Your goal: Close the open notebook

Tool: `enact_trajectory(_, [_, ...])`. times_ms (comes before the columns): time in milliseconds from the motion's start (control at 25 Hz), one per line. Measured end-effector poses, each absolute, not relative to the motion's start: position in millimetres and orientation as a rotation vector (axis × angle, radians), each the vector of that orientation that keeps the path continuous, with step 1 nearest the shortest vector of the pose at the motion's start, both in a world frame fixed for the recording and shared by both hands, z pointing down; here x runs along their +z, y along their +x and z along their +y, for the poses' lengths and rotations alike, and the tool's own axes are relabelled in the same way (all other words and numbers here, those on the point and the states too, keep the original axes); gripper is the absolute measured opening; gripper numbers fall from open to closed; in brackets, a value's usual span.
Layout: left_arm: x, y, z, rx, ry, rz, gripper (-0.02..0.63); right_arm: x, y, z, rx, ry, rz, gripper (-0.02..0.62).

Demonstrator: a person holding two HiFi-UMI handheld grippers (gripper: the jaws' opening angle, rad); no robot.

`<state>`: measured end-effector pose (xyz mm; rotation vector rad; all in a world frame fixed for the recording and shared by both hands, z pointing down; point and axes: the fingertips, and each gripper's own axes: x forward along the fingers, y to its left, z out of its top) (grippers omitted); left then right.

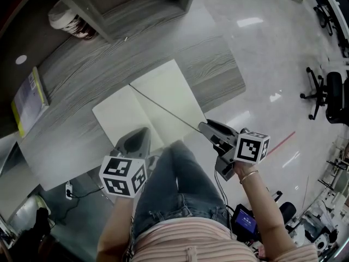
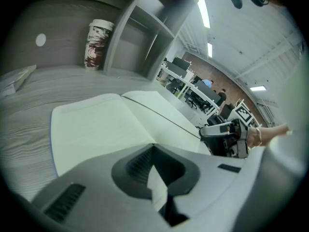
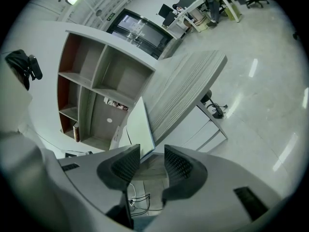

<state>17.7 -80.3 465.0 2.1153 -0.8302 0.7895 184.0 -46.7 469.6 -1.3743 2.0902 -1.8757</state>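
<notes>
The open notebook (image 1: 152, 102) lies flat on the grey wood table (image 1: 212, 64), showing blank pale pages and a centre crease. My left gripper (image 1: 143, 132) is at its near edge. In the left gripper view the jaws (image 2: 154, 178) are shut, with a pale sheet of the notebook (image 2: 96, 124) pinched between them. My right gripper (image 1: 203, 126) hovers at the notebook's near right corner. Its jaws (image 3: 152, 166) stand open with nothing between the pads, and the notebook's edge (image 3: 137, 127) rises just beyond the left jaw. The left gripper view also catches the right gripper (image 2: 222, 134).
A patterned cup (image 1: 68, 21) stands by the open shelf unit (image 1: 136, 4) at the table's back. A yellow-edged booklet (image 1: 30, 100) lies at the far left. The person's jeans-clad leg (image 1: 174, 184) is below the table's near edge. An office chair (image 1: 330, 94) stands on the glossy floor.
</notes>
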Motion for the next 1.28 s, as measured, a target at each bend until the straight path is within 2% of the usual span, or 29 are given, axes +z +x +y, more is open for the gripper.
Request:
enact_trajectory(160, [465, 18, -81, 0.792, 2.115, -0.83, 0.012, 466, 183, -51, -1.859, -1.364, 2.12, 0.148])
enact_trajectory(760, [464, 19, -80, 0.783, 2.127, -0.837, 0.012, 439, 179, -55, -1.799, -1.329, 2.151, 0.036])
enact_trajectory(1280, [463, 20, -81, 0.775, 2.152, -0.868, 0.012, 397, 161, -53, -1.672, -1.297, 2.274, 0.021])
